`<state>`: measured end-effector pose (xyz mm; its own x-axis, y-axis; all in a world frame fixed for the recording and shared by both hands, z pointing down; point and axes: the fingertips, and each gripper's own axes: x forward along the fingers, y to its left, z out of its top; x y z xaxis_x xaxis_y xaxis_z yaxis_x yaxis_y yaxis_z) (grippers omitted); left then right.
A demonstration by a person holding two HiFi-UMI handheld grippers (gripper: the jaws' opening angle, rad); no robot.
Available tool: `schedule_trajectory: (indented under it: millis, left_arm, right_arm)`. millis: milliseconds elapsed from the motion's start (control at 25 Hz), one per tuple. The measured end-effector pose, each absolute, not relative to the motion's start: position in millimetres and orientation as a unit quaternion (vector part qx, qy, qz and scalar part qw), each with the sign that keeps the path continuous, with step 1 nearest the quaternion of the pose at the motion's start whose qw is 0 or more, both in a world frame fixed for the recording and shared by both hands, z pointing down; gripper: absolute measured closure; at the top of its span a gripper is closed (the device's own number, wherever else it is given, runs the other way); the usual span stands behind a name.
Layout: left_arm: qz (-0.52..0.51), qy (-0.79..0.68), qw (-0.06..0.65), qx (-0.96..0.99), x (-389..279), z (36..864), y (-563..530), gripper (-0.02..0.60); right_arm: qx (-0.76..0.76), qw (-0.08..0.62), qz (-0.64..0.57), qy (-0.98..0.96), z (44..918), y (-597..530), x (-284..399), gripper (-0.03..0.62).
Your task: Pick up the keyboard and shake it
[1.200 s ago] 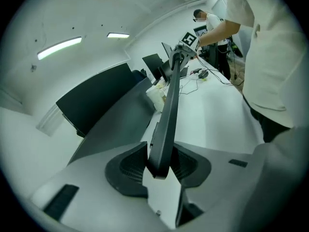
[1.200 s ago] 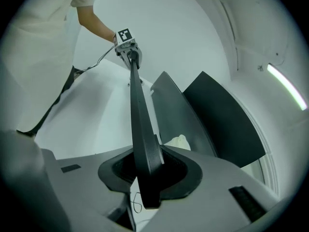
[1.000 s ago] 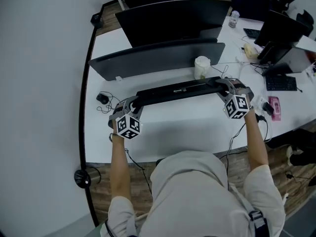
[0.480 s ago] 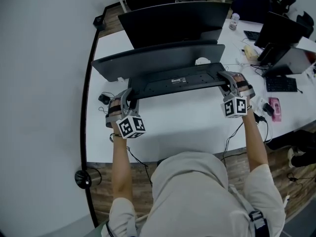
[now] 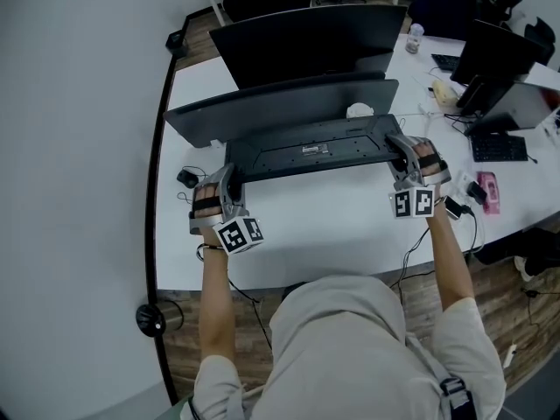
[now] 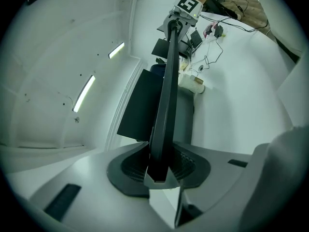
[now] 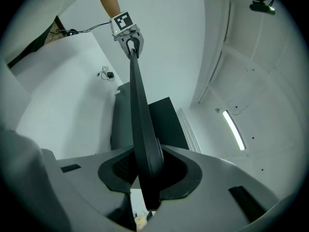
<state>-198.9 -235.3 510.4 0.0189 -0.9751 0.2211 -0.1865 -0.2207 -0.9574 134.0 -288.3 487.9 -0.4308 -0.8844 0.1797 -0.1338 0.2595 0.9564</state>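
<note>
Holding the keyboard tilted above the desk, left gripper clamped on one end, jaws just closing tighter, right gripper clamped on the other

A black keyboard is showing its dark underside with a small pale label. The grey right gripper is carrying a cube patterned in black-and-white squares. The desk is gleaming white, with a pink object lying at its right edge and black monitors standing along its back edge.
</note>
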Motion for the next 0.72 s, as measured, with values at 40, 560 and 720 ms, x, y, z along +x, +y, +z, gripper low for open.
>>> schedule_trajectory:
  millis: [40,560,720]
  left_arm:
    - [-0.503,0.488,0.386,-0.6,-199,513,-235,0.465]
    - [-0.495,0.49,0.375,-0.612,-202,517,-224,0.465]
    - [-0.489,0.484,0.36,-0.629,-204,517,-217,0.461]
  right_arm:
    - [0.366,0.389,-0.484,-0.693,491,-288,133,0.459]
    - [0.351,0.394,-0.459,-0.715,504,-274,129,0.461]
    - [0.343,0.395,-0.448,-0.725,506,-267,127,0.459]
